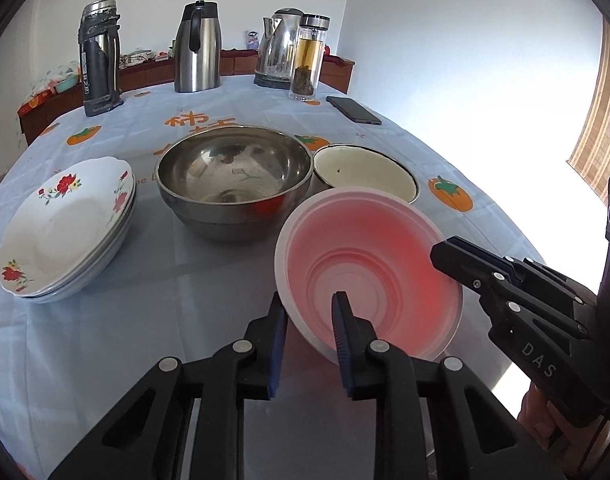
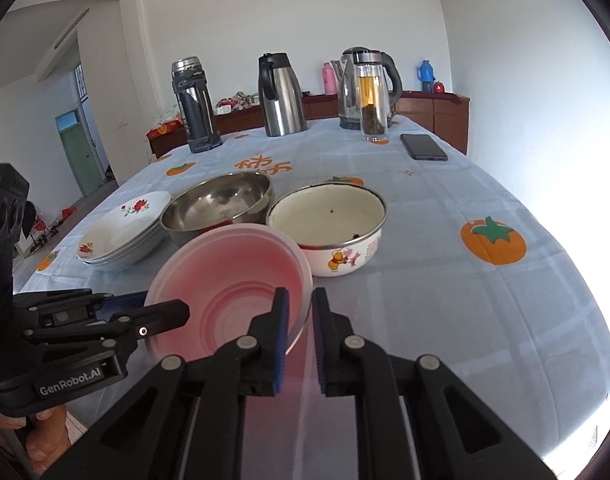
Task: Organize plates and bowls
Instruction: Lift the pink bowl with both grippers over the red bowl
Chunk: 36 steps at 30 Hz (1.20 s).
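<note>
A translucent pink plastic bowl hangs tilted over the near part of the table, held from both sides. My left gripper is shut on its left rim, one finger inside the bowl and one outside; in the right wrist view it comes in from the left. My right gripper is shut on the right rim and shows in the left wrist view too. Behind the pink bowl stand a steel bowl, a white enamel bowl and a stack of floral plates.
At the far end of the table stand a dark thermos, a steel carafe, a kettle and a glass tea bottle; a phone lies beside them. The table's right edge drops off near my right gripper.
</note>
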Each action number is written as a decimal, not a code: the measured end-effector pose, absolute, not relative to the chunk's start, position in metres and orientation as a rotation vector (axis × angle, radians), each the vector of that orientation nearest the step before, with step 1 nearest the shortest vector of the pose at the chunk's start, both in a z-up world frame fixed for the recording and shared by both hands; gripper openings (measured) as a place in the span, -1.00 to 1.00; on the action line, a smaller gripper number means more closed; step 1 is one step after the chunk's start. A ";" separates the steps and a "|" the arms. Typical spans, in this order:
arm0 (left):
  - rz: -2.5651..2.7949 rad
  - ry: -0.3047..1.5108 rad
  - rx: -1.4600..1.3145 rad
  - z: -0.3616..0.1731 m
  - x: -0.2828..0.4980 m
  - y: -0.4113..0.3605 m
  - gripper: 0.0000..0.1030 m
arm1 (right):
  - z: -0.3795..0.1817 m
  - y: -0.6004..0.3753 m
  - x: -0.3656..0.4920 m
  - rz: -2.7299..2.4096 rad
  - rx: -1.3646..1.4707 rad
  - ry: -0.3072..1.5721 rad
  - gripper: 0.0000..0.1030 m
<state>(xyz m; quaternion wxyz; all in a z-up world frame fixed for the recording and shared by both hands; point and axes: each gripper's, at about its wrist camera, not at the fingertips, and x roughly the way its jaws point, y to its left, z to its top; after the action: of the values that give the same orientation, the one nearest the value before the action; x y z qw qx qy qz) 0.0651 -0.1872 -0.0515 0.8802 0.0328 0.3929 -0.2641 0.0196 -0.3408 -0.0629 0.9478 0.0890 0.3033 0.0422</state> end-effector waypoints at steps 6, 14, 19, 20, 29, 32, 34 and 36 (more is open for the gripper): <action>-0.544 0.791 0.064 -0.040 0.062 -0.182 -0.52 | -0.054 -0.337 0.019 0.101 0.179 0.607 -0.77; -0.519 0.694 0.109 -0.024 0.051 -0.177 -0.52 | -0.044 -0.331 0.017 0.125 0.178 0.598 -0.77; -0.524 0.702 0.089 -0.026 0.056 -0.172 -0.52 | -0.038 -0.330 0.015 0.139 0.194 0.594 -0.77; -0.524 0.699 0.085 -0.024 0.056 -0.171 -0.52 | -0.037 -0.330 0.016 0.143 0.195 0.595 -0.77; -0.529 0.705 0.051 -0.004 0.076 -0.157 -0.52 | -0.014 -0.328 0.030 0.216 0.237 0.596 -0.77; -0.526 0.714 0.056 0.002 0.085 -0.155 -0.52 | -0.003 -0.325 0.038 0.227 0.232 0.597 -0.76; -0.527 0.722 0.055 0.006 0.091 -0.152 -0.52 | 0.006 -0.322 0.043 0.232 0.222 0.595 -0.76; -0.528 0.718 0.063 0.010 0.097 -0.150 -0.52 | 0.013 -0.318 0.045 0.230 0.206 0.587 -0.76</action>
<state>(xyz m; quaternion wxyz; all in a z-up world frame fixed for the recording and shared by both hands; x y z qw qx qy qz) 0.0966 -0.1504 0.0098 0.9020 0.0303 0.3470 -0.2552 0.0453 -0.3185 0.0125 0.9455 0.1011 0.2881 0.1130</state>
